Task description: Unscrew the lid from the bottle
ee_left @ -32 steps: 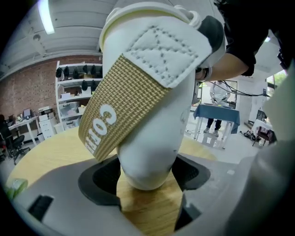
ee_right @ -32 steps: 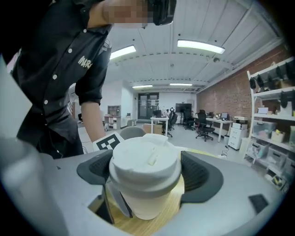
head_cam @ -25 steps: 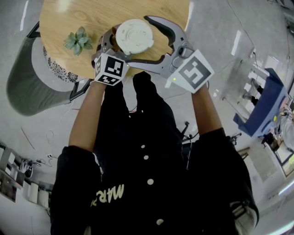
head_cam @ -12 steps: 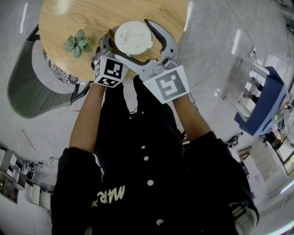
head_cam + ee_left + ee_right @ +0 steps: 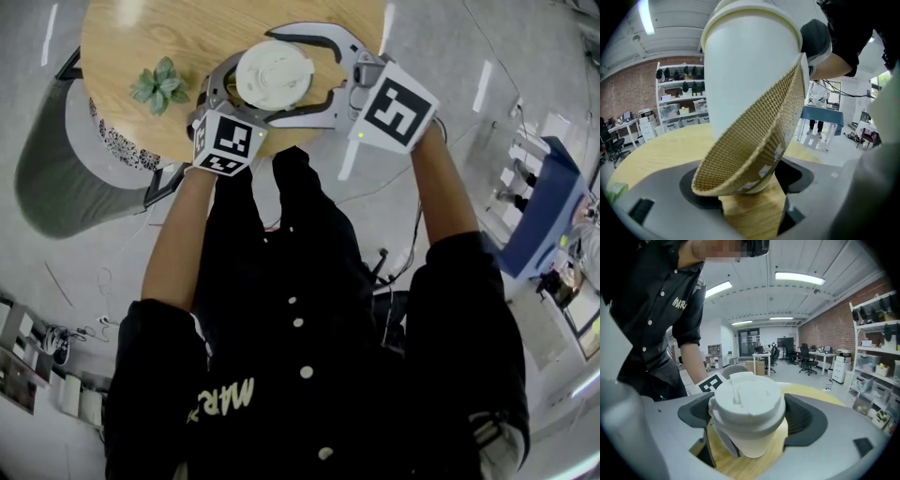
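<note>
Here we are at the bottle [image 5: 750,70], standing on the round wooden bench [image 5: 141,37] near the edge closest to the person, white lid [image 5: 274,75] facing straight up at the head camera, so its long axis runs roughly vertical. The left claw [image 5: 745,187] is down low on the bottle, clamped on the body just under the woven sleeve [image 5: 754,140], a dark pad on either side. The right claw [image 5: 750,418] comes in from the other side at lid height, and its jaws stand apart. They ring the lid, the left pad close against its rim and a clear gap at the right one, so no grip yet by my reading. That's the relation that matters: the lid sits dead centre between those jaws, and the right claw is the one placed to close and twist about the upright axis while the left braces below. The surface is smooth wood, so the low hold has to take the torque. A small plant [image 5: 157,84] sits left of the bottle, well apart. A grey chair [image 5: 56,169] stands beyond that. Behind the bottle are storage shelves [image 5: 679,93] on a brick wall [image 5: 834,329].
</note>
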### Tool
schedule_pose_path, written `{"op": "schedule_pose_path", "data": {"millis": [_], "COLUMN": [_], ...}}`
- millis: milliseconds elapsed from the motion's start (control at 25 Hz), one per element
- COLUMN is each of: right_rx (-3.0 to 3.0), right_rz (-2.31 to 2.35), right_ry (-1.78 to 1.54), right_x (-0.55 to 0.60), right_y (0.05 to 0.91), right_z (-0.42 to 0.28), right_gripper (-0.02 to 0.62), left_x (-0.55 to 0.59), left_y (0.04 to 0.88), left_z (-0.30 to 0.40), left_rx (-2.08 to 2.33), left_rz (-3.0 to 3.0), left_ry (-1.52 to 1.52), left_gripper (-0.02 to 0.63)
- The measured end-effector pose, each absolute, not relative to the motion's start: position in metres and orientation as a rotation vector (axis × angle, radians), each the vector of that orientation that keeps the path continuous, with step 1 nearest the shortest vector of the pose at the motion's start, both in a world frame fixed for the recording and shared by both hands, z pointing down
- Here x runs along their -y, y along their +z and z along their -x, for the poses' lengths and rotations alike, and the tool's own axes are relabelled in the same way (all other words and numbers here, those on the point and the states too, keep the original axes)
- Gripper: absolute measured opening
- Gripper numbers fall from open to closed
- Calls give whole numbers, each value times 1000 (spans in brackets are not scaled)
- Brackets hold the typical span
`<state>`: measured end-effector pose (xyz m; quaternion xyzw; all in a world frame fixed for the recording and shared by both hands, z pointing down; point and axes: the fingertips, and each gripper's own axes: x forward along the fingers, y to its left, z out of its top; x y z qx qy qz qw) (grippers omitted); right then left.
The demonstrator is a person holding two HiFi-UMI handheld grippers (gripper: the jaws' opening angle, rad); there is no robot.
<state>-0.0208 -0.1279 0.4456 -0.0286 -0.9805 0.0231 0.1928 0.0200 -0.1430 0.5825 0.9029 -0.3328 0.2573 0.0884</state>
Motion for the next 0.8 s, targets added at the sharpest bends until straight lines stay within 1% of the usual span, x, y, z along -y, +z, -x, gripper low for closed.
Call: {"op": "schedule_pose_path", "data": {"millis": [40,200,280,360,600,720,800], "right_rx": [2755,2761,2771,2793,2796,2826,2819], "right_rz": [47,-140,-266,-321,-332,-348,-338], "right_ry": [74,115,62,-10,-36,94,88], "right_x": [128,127,134,138,137,137,138], "right_y": [446,448,448,445,442,433,428], "right_z": [20,19,22,26,23,23,24], "right_gripper": [469,502,502,469,468,468,468], "left_x": [143,143,143,143,143,141,141], "left_y": [583,583,583,583,582,584,584], "left_z": [-20,-20,-20,-20,-21,-21,-20], "left_rx": [988,982,984,985,980,965,962], "left_rz": [-2689,-2693,-2692,-2690,-2702,-2700,-2702], "left_ry": [767,765,767,764,766,761,756], "left_gripper": [345,345,345,345,345,344,345]}}
